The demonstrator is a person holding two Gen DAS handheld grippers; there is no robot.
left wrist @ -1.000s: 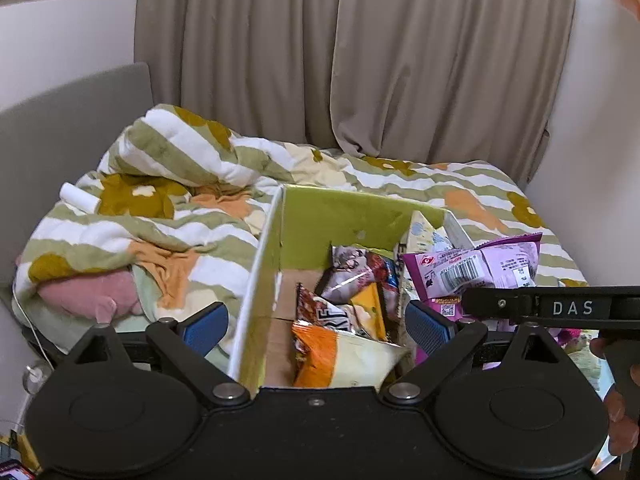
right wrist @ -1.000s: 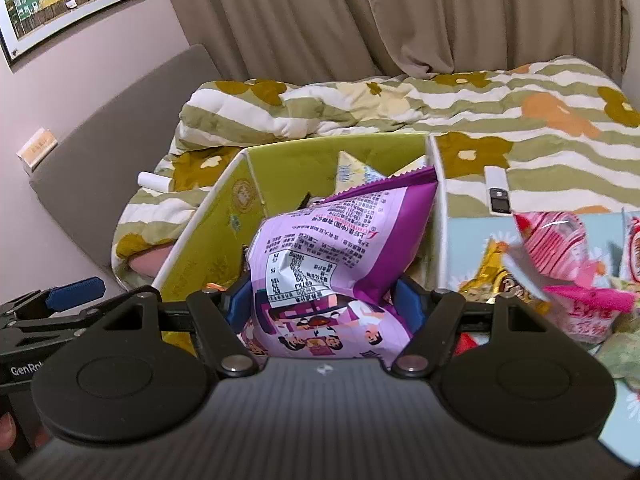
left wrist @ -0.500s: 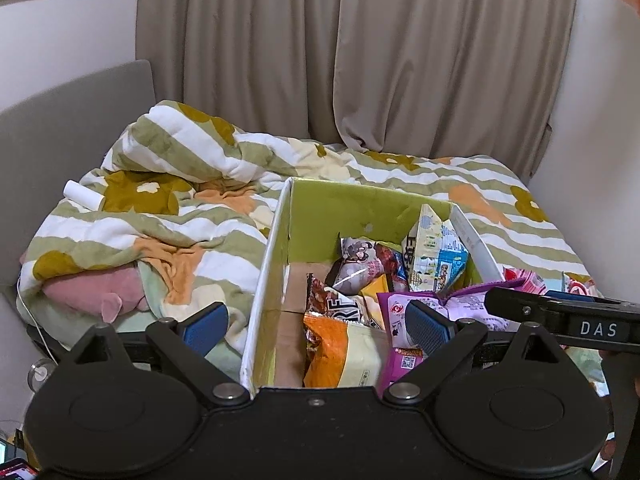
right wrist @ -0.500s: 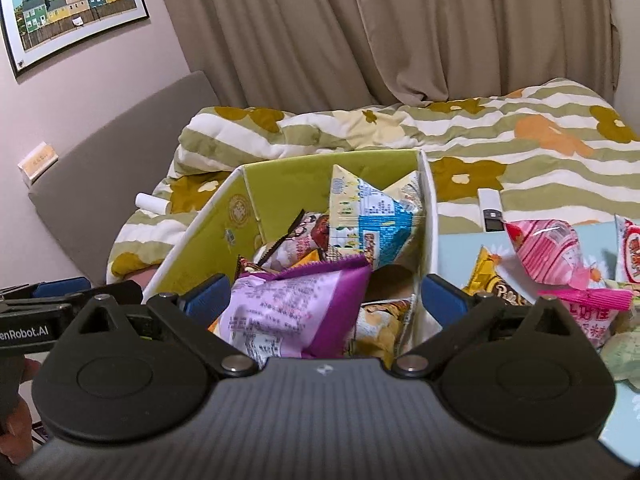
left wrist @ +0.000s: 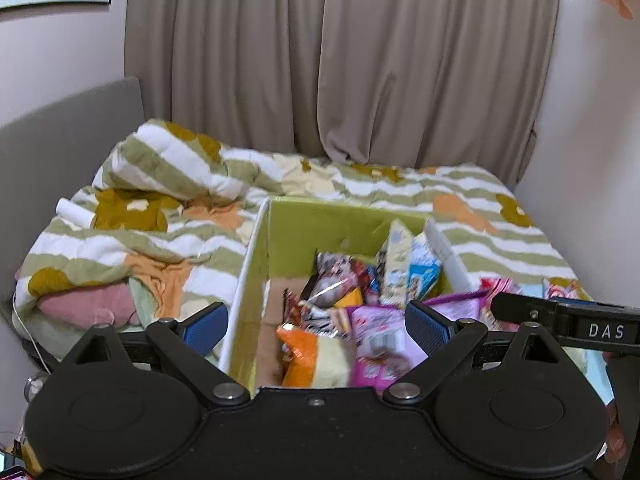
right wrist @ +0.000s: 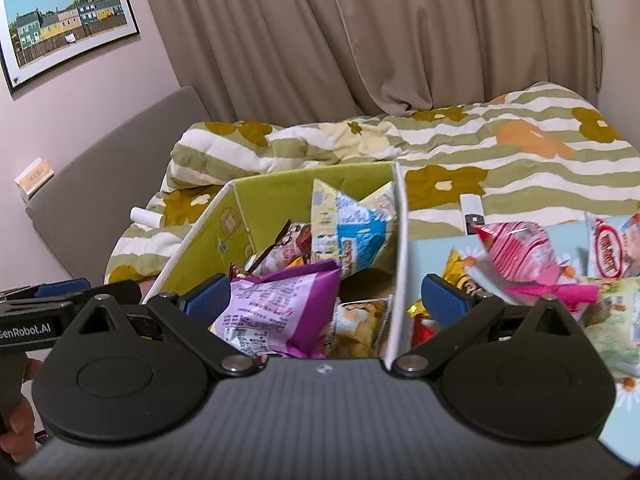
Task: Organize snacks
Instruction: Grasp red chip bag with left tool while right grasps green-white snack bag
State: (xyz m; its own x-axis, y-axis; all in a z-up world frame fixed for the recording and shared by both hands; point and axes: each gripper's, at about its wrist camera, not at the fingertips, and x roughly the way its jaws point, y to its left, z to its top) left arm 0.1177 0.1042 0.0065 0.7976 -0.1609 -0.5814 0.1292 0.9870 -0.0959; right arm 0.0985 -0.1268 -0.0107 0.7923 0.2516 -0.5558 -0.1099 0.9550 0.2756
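R tool (right wrist: 324,300): jaws wide apart, just opened, holds nothing | purple snack bag (right wrist: 280,312): lying in green box (right wrist: 272,192) on bed, atop other snacks | L tool (left wrist: 316,324): spread wide, empty, over box

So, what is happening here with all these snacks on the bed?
A person is sorting snack packets into a green box that stands on the bed. The right claw has just been opening; its jaws are wide apart, and the purple packet now lies loose on top of the other snacks in the box. The left claw is also open and empty, above the box. More packets, such as a pink one, wait outside the box, to its right.
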